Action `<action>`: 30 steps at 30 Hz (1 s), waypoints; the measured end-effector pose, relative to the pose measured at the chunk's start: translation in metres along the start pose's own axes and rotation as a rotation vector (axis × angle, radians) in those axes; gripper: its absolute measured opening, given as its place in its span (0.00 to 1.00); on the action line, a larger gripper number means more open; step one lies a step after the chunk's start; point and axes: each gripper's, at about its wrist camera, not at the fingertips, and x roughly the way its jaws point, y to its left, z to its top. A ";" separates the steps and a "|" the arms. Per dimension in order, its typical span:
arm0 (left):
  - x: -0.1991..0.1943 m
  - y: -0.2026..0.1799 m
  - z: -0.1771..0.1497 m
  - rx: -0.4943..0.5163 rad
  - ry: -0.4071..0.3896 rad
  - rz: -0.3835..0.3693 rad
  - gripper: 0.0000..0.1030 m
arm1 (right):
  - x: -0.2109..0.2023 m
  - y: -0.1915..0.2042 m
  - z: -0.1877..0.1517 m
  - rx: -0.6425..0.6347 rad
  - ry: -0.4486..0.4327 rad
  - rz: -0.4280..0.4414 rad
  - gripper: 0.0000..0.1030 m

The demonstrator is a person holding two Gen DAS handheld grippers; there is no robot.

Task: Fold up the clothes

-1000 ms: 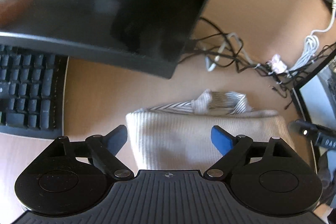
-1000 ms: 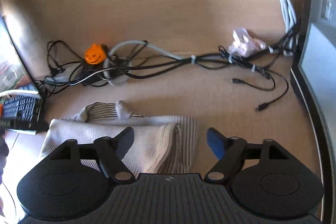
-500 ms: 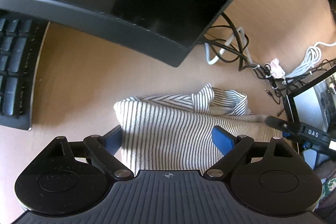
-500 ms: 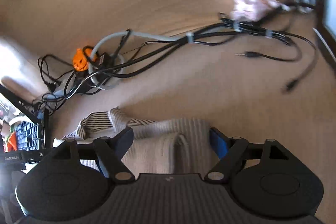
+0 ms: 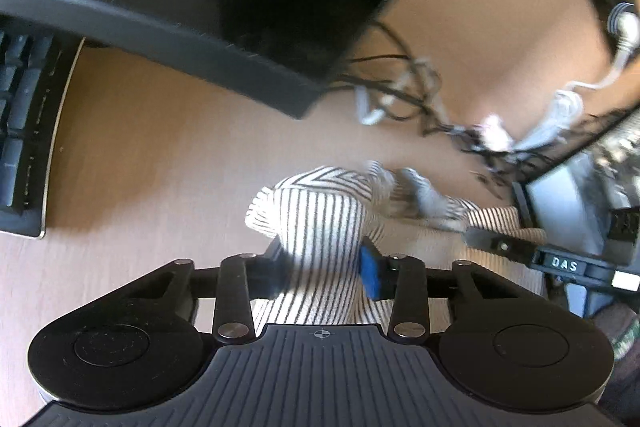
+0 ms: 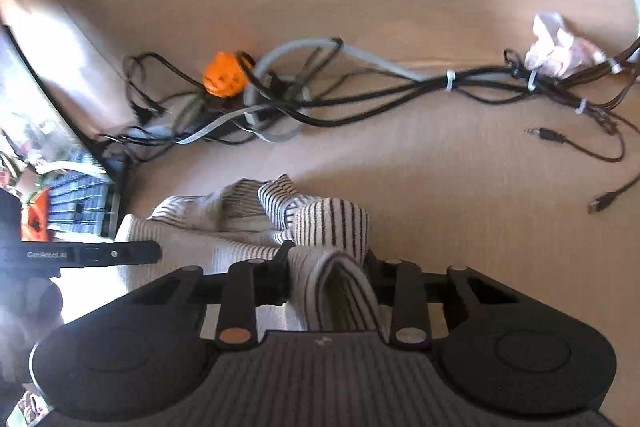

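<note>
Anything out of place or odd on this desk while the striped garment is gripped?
Yes. Behind the striped garment, loose cables sprawl across the desk, with an orange pumpkin figure and crumpled paper among them. Both the left tool and right tool pinch bunched fabric.

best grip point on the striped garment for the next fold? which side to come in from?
Grip the near corners of the striped garment, coming from the near edge. Left claw and right claw already pinch bunched cloth there; the far side is crumpled near the cables.
</note>
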 end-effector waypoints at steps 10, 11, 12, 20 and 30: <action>-0.092 -0.036 -0.079 0.314 0.015 -0.072 0.39 | -0.102 0.074 -0.103 -0.310 -0.034 -0.056 0.30; -0.093 -0.036 -0.091 0.337 0.028 -0.065 0.40 | -0.102 0.077 -0.112 -0.333 -0.028 -0.076 0.30; -0.094 -0.035 -0.103 0.357 0.042 -0.057 0.42 | -0.101 0.077 -0.118 -0.346 -0.027 -0.097 0.32; -0.077 -0.020 -0.155 0.356 0.207 -0.009 0.47 | -0.090 0.076 -0.168 -0.446 -0.013 -0.259 0.60; -0.034 -0.030 -0.117 0.460 0.112 0.031 0.47 | -0.059 0.056 -0.171 -0.582 -0.071 -0.500 0.68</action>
